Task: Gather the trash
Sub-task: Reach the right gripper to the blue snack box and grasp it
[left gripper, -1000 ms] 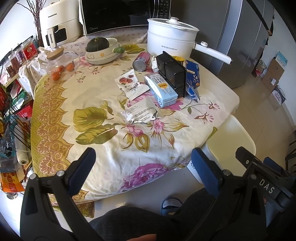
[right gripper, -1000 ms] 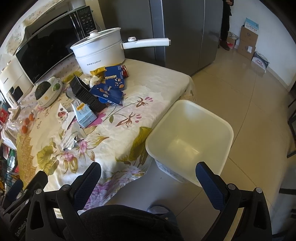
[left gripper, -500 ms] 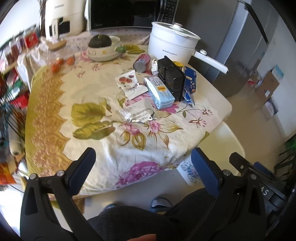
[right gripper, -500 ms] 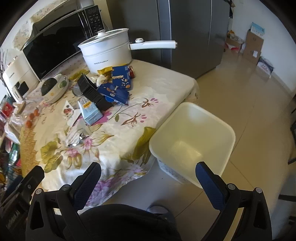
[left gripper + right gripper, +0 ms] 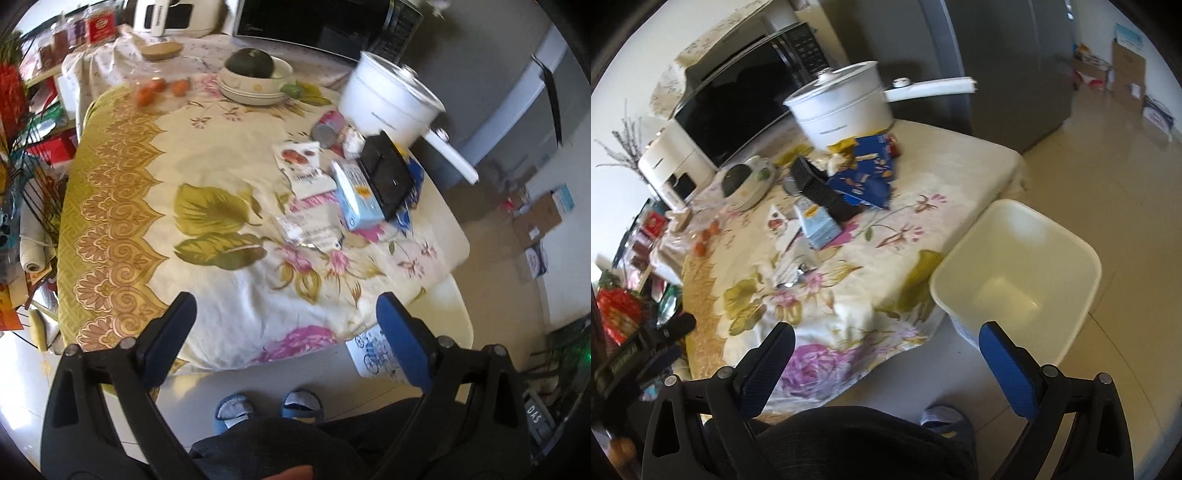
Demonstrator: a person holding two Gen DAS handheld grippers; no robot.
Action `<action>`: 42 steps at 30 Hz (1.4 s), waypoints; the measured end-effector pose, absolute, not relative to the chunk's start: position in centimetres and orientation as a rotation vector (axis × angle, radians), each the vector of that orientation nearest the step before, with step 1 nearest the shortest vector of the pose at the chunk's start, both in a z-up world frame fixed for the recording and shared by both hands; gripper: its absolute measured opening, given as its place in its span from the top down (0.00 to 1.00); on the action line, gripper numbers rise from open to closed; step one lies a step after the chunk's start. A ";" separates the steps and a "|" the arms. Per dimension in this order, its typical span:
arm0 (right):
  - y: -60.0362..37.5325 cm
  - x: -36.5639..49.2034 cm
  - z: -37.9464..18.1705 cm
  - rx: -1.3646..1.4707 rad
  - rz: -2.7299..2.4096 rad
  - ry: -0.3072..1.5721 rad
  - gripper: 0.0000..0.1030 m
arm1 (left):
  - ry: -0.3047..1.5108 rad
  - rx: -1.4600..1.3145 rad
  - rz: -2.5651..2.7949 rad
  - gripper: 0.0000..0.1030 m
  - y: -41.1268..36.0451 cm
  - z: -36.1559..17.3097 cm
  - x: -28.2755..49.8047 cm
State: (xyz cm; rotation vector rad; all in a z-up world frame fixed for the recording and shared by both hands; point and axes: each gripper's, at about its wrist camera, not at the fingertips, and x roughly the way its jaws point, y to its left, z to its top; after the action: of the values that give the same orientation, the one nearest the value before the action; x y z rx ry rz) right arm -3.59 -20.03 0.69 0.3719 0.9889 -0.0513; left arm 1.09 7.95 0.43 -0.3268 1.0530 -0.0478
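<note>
Trash lies in a cluster on the floral tablecloth [image 5: 229, 291]: a crumpled silvery wrapper [image 5: 310, 230], a light blue carton [image 5: 356, 197], a black tray [image 5: 386, 173], blue snack bags [image 5: 866, 177], a white snack packet [image 5: 301, 158] and a can [image 5: 327, 129]. An empty cream bin [image 5: 1019, 273] stands on the floor at the table's right corner. My left gripper [image 5: 288, 334] is open, held back from the table's near edge. My right gripper [image 5: 886, 354] is open too, between table and bin. Neither holds anything.
A white pot [image 5: 388, 101] with a long handle, a bowl with a dark squash [image 5: 255, 75], oranges [image 5: 160, 88] and a microwave [image 5: 738, 99] sit at the table's far side. Cluttered shelves [image 5: 26, 110] stand left. A person's legs and slippers [image 5: 269, 408] are below.
Both grippers rose and pulled back; the table and trash now sit farther and lower in view. The left view turned left. Nothing was picked up.
</note>
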 end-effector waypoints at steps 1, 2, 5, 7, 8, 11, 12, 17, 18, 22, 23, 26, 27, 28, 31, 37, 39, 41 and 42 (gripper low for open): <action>-20.0 -2.9 0.7 0.366 -0.038 0.995 0.02 | 1.054 -0.341 -0.061 0.07 8.3 0.4 1.4; -20.1 -2.3 0.6 0.377 -0.012 1.004 0.04 | 1.053 -0.343 -0.064 0.08 8.3 0.4 1.6; -21.2 0.1 0.5 0.417 0.047 1.031 0.11 | 1.083 -0.345 -0.077 0.16 8.1 -0.6 3.2; -21.7 1.8 0.1 0.392 0.028 1.023 0.11 | 1.124 -0.343 -0.086 0.24 7.6 -1.5 4.3; -21.9 2.8 -0.3 0.384 0.035 1.023 0.11 | 1.155 -0.351 -0.103 0.27 7.2 -2.3 5.2; -21.8 5.4 -1.7 0.352 0.074 1.032 0.13 | 1.190 -0.367 -0.131 0.33 6.6 -3.5 6.8; -21.7 6.4 -2.3 0.330 0.089 1.041 0.18 | 1.197 -0.373 -0.139 0.34 6.4 -3.9 7.6; -20.6 10.3 -3.9 0.156 0.116 1.043 0.29 | 1.269 -0.437 -0.164 0.42 6.0 -6.1 10.6; -20.3 10.9 -4.2 0.113 0.127 1.044 0.32 | 1.291 -0.460 -0.173 0.43 6.0 -6.7 11.2; -19.6 13.0 -5.5 0.002 0.171 1.038 0.36 | 1.354 -0.558 -0.175 0.45 6.3 -8.7 12.5; -19.2 13.3 -5.7 -0.028 0.180 1.036 0.38 | 1.366 -0.593 -0.180 0.45 6.4 -9.2 12.8; -17.9 14.1 -6.8 -0.125 0.206 1.026 0.40 | 1.368 -0.624 -0.179 0.45 6.4 -9.6 13.4; -17.6 14.4 -7.1 -0.150 0.207 1.025 0.42 | 1.373 -0.637 -0.177 0.45 6.3 -9.8 13.6; -17.3 14.6 -7.4 -0.173 0.210 1.026 0.43 | 1.381 -0.644 -0.166 0.45 6.3 -10.0 13.8; -16.8 15.4 -8.1 -0.206 0.227 1.025 0.43 | 1.414 -0.652 -0.132 0.45 6.1 -10.9 14.5; -15.7 16.8 -9.3 -0.292 0.222 1.019 0.53 | 1.418 -0.666 -0.075 0.58 5.9 -12.4 14.9; -15.4 17.4 -9.6 -0.311 0.219 1.016 0.59 | 1.422 -0.689 -0.073 0.70 5.9 -12.8 15.1; -15.3 17.7 -9.9 -0.321 0.210 1.016 0.66 | 1.405 -0.693 -0.060 0.79 6.1 -12.9 15.2; -15.4 17.9 -10.0 -0.312 0.211 1.018 0.72 | 1.397 -0.691 -0.054 0.82 6.2 -12.9 15.1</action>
State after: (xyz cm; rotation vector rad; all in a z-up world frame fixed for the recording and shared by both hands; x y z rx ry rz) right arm 17.85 -15.35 -9.96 -0.3122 1.0177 0.2111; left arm 15.11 6.23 -12.92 -0.6913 1.3970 -0.0539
